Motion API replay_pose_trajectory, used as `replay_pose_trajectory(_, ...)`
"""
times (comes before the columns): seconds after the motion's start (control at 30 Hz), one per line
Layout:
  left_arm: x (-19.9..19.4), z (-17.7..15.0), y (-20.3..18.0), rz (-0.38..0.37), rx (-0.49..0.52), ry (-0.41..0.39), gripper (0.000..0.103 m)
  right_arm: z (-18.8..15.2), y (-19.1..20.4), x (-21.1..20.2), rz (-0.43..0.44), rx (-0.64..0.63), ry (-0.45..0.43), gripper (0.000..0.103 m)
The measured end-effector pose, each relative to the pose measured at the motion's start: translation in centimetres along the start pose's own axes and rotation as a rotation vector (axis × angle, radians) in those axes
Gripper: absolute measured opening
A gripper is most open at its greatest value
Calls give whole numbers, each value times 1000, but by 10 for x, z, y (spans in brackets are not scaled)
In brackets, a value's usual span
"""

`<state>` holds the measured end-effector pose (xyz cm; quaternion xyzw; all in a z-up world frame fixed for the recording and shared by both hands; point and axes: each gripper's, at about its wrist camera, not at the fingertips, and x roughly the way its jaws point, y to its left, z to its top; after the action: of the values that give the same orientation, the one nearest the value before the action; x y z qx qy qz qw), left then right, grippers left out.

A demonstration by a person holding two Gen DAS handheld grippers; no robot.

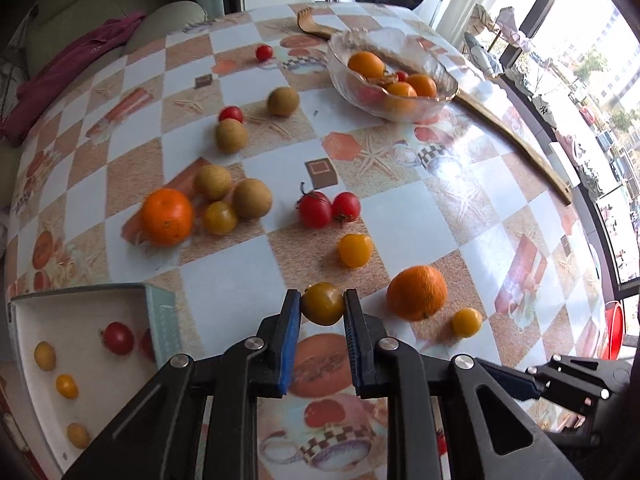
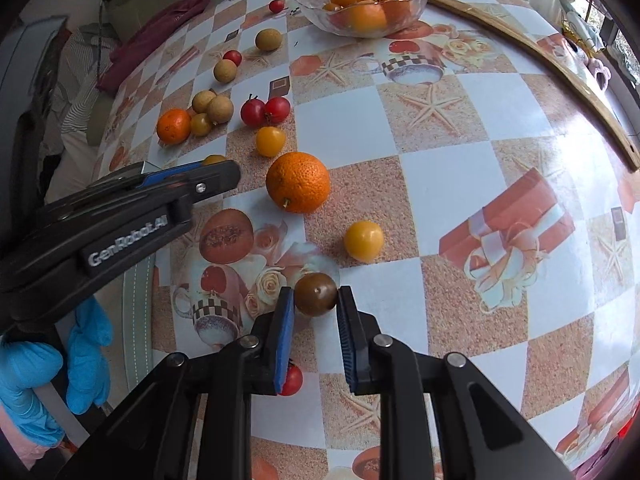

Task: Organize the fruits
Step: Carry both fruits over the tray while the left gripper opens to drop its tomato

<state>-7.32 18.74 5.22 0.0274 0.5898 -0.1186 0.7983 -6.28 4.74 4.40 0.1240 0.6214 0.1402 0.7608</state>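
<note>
Left tool [image 1: 322, 304] pinching olive tomato [image 1: 322, 303]

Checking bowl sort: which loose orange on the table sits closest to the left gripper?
The orange just right of the left gripper, beside a small yellow tomato. The other orange lies farther off, up left by the longans.

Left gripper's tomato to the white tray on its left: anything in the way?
Nothing visible blocks it. The left gripper is shut on a brownish-yellow tomato; the white tray lies just left of it, with only bare tablecloth and the tray's own near wall between.
</note>
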Motion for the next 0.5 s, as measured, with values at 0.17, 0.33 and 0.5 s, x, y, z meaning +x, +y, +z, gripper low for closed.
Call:
replay_pose_trajectory(0.17, -21, -7, 12, -2, -15, -29, 23, 1, 0, -8, 5, 7, -4, 23)
replay_pose_trajectory(0.33, -40, -15, 27, 4, -39, -55, 23, 2, 8, -13, 3, -2, -3, 23)
replay_pose_trajectory(0.5, -60, -29, 47, 21, -73, -73, 23, 4, 25, -16, 10, -24, -3, 23)
